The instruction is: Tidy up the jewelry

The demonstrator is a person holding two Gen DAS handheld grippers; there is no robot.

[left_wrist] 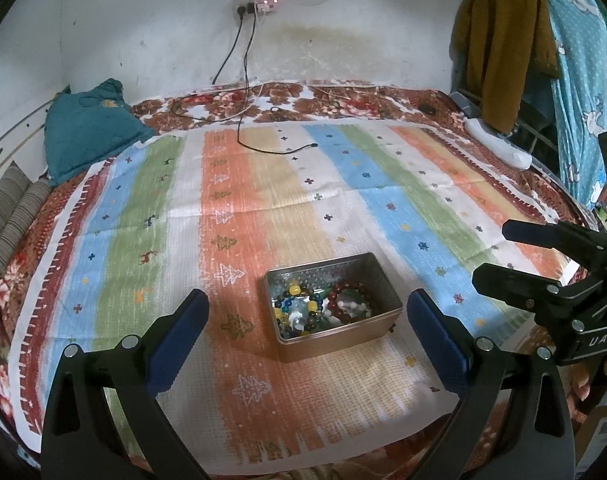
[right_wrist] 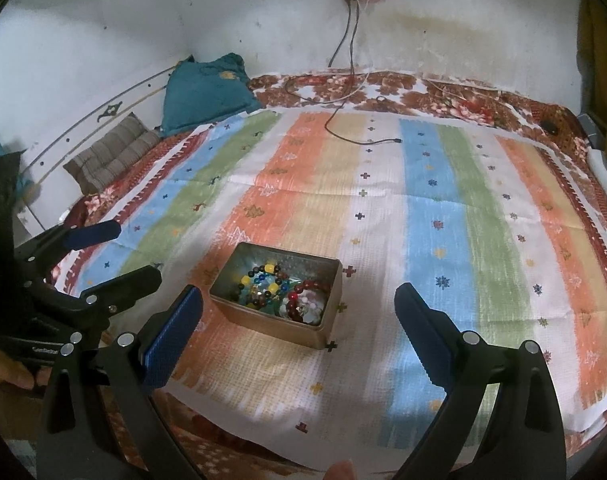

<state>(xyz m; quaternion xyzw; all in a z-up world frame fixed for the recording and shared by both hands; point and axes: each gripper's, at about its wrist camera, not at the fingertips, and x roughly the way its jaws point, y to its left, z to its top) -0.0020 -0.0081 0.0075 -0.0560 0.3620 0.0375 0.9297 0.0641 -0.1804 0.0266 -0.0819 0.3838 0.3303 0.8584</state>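
1. The tin box (left_wrist: 332, 305) sits on the striped cloth (left_wrist: 383, 200) over the bed, toward its near edge, lid off, with bead bracelets (left_wrist: 319, 308) heaped inside.
2. Left gripper (left_wrist: 308, 334) and right gripper (right_wrist: 298, 332) both hover short of the box, fingers spread wide and holding nothing.
3. This looks like an early or a closing step; I cannot tell which.
4. A next pick would mean reaching down into the box.
5. The box's long axis runs from the near edge toward the wall, slightly skewed.

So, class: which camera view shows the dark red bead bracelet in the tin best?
The left wrist view: the dark red bead bracelet shows as a nearly whole ring inside the tin. In the right wrist view the bracelet lies against the tin's near wall, partly hidden.
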